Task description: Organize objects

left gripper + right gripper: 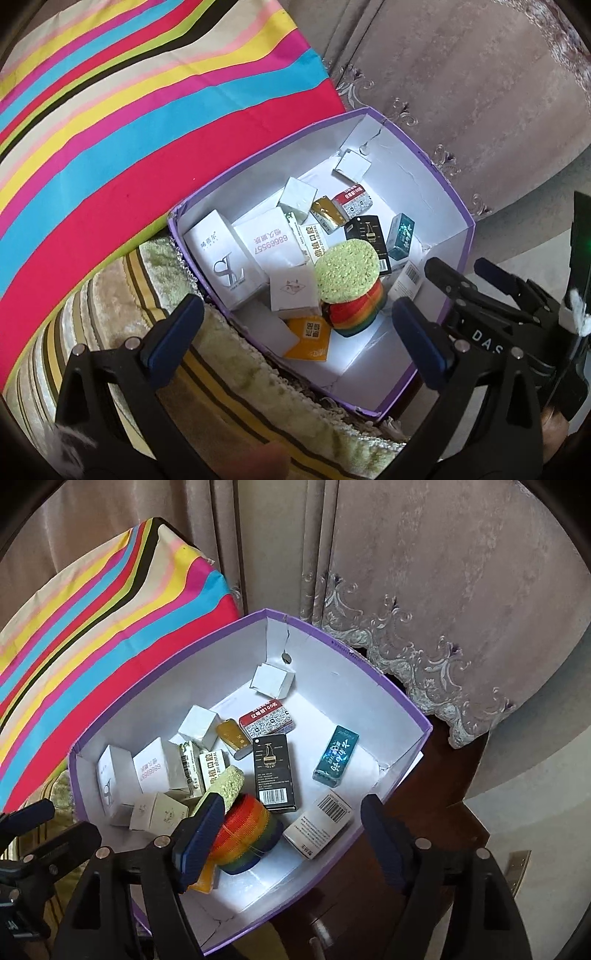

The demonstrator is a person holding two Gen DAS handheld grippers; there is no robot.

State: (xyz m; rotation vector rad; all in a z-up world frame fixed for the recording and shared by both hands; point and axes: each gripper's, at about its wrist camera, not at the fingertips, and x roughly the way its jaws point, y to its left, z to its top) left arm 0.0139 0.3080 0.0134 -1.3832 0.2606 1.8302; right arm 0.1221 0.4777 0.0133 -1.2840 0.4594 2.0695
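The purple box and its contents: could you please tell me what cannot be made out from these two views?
- Orange card: left wrist view, upper part hidden under a white carton; right wrist view, mostly behind the right gripper's finger.
- Rainbow spring toy: its near-left side is hidden by that finger in the right wrist view; the green sponge covers its top in the left wrist view.
- Purple box: near corner hidden behind the right gripper's frame.
- Small print on the cartons: too small.
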